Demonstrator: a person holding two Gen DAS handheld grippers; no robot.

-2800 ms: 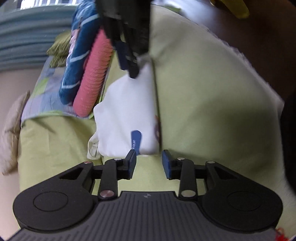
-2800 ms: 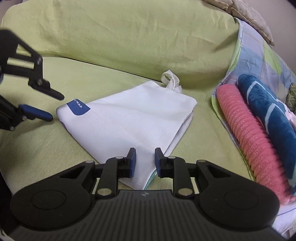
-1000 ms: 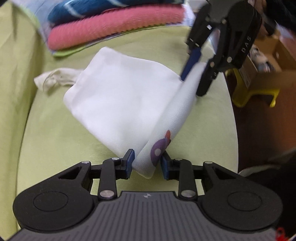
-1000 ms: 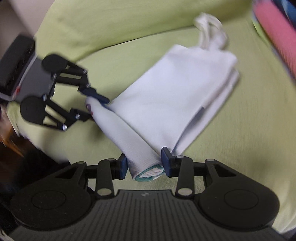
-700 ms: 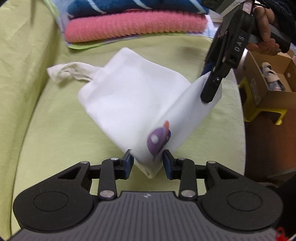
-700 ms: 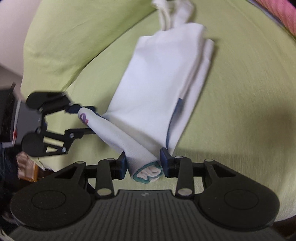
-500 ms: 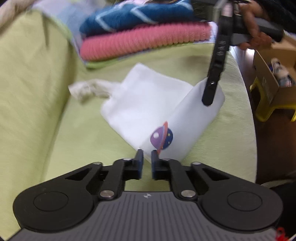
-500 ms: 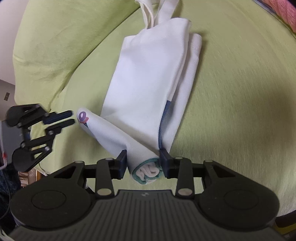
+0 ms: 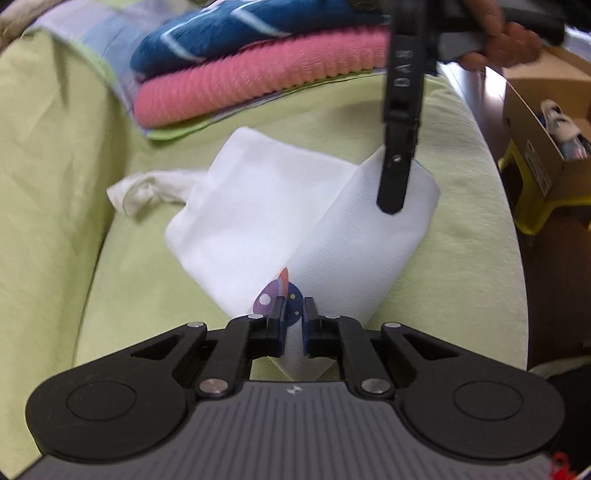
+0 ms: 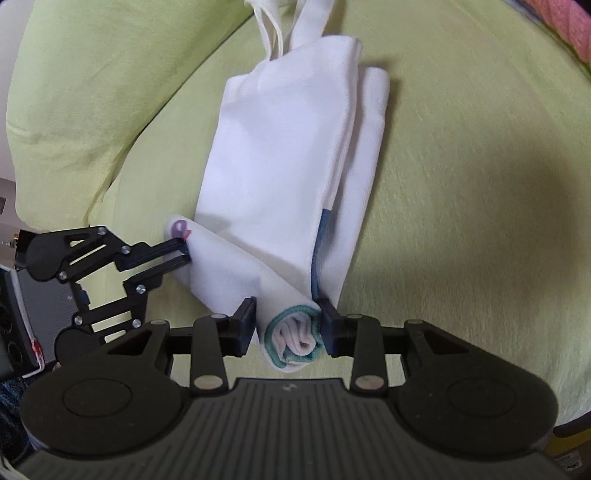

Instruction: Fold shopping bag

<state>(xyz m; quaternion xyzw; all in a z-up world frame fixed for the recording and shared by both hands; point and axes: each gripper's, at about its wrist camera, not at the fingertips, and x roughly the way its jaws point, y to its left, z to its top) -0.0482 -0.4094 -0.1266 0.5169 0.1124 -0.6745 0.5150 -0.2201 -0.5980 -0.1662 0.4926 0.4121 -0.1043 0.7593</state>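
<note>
Pinching the printed corner of the shopping bag [image 9: 295, 206], your left gripper [image 9: 292, 320] has its pads together on a thin edge of cloth beside the purple planet print [image 9: 275, 299]. Your right gripper [image 10: 289, 325] is clamped around the rolled, teal-edged end [image 10: 295, 338] of the same strip, jaws partly apart because the roll is thick. Between the two tools the bottom of the bag is turned up into a loose tube; beyond them the rest lies flat on the green sofa cushion [image 10: 461, 184], handles [image 10: 291, 26] farthest from you. To fold well, I think you should keep both ends level and carry them forward together, so the roll lands square across the body. Hold the cloth taut between the tools; the left bite looks shallow and may slip. Steer clear of the pink blanket [image 9: 258, 85] ahead of the left tool.
</note>
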